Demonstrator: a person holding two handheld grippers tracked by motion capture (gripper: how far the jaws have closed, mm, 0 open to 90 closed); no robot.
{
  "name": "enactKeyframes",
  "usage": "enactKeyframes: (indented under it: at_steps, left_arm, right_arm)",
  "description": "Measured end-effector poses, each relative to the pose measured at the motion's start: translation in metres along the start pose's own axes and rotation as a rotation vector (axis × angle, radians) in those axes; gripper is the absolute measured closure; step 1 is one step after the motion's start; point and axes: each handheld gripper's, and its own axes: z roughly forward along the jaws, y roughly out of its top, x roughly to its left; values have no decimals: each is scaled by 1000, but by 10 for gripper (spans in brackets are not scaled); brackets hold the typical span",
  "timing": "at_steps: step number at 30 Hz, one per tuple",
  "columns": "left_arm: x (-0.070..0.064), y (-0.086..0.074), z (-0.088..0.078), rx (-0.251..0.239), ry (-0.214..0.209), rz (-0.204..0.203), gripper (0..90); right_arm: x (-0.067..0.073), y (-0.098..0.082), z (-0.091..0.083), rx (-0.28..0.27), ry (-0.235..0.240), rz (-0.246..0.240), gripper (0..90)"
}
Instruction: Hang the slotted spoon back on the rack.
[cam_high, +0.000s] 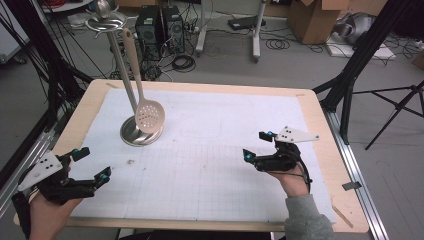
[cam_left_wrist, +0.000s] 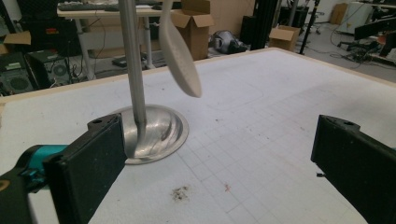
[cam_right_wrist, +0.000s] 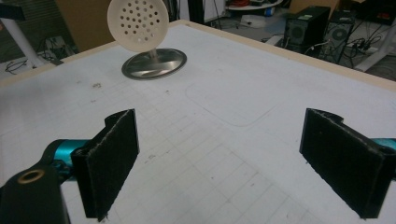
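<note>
A cream slotted spoon (cam_high: 148, 116) hangs from the top ring of a metal stand (cam_high: 131, 131) at the far left of the table (cam_high: 320, 125), its perforated bowl dangling just above the stand's round steel base and close beside the upright pole. From the left gripper view the spoon's bowl (cam_left_wrist: 180, 53) hangs to the right of the pole, clear of the table.

Both tongs rest low at the near edge, well apart from the stand and from each other. The left tongs (cam_high: 91, 163) sit at the near left corner with jaws spread wide and nothing between them; their camera looks straight at the stand's base. The right tongs (cam_high: 256, 145) sit at the near right, also wide and empty, pointing across the white gridded mat (cam_high: 225, 150) toward the spoon (cam_right_wrist: 137, 23).

Judging from this, the work is at its very start: the hands are in a ready pose and the reach for the spoon is not yet begun. The left tongs are nearer, so the likely next move is to carry them forward and up to the handle or the bowl's neck, close on it squarely, then lift so the handle's hole clears its hook without tipping the stand. The free-hanging spoon may swing when touched, so a slow approach seems wise.
</note>
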Motion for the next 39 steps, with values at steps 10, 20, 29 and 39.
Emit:
enactKeyframes:
  at_steps: [10, 20, 29, 39]
  left_arm:
    - [1, -1, 0, 6, 3, -2, 37]
    - [1, -2, 0, 8, 5, -1, 37]
    - [1, -3, 1, 13, 7, -6, 37]
    - [4, -6, 1, 29, 30, 3, 37]
  right_arm:
    - [-11, -14, -11, -12, -32, 34, 110]
    - [-18, -26, -25, -36, -71, 56, 110]
    - [-25, -40, -34, -60, -87, 96, 110]
    - [-31, -51, -44, -74, -142, 106, 110]
